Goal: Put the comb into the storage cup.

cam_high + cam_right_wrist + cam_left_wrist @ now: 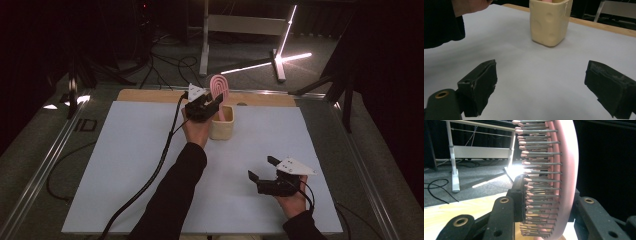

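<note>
A pink hairbrush (219,86) stands upright with its handle down in a cream cup (222,125) at the far middle of the white mat. My left gripper (216,101) is shut on the brush just above the cup's rim. In the left gripper view the brush (566,170) stands between the jaws, one jaw against the bristles and the other behind the pink back. My right gripper (261,167) hovers open at the front right of the mat with nothing between its fingers. In the right gripper view the open gripper (541,75) faces the cup (550,21) from a distance.
The white mat (125,165) covers a wooden tabletop (150,95). A black cable (160,160) trails from the left gripper across the mat's left half. The person's left sleeve (441,22) reaches toward the cup. A metal stand and bright light strips (260,65) lie beyond the table.
</note>
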A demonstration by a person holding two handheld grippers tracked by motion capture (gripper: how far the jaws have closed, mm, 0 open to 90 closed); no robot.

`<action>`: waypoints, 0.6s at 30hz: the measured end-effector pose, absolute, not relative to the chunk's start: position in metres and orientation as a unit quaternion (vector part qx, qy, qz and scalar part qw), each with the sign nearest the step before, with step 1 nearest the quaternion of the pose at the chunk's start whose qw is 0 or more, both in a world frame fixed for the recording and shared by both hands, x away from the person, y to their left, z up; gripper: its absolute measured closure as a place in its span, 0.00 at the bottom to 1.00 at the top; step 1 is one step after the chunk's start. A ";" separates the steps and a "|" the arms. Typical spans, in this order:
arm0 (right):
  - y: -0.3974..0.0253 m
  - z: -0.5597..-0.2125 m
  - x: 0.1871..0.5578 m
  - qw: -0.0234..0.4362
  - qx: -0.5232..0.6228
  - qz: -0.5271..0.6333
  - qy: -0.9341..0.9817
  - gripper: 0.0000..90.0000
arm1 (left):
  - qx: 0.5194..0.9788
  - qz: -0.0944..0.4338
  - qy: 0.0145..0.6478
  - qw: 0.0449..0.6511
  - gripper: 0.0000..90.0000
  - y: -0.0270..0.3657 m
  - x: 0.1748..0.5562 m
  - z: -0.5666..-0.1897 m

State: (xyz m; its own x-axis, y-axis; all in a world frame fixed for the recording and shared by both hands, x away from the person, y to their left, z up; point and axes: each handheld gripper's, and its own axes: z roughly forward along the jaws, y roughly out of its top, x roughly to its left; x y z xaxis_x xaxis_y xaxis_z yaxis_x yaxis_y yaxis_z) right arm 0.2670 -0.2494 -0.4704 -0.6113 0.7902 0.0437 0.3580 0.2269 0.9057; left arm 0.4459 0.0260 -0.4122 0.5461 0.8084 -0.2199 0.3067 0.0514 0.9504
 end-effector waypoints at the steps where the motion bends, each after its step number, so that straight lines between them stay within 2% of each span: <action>1: -0.249 -0.470 0.267 0.220 0.382 0.490 0.752 0.12 | 0.654 0.213 0.426 0.587 0.72 0.026 0.446 -0.413; 18: -0.249 -0.471 0.267 0.220 0.381 0.490 0.753 0.12 | 0.654 0.197 0.432 0.589 0.71 0.022 0.444 -0.425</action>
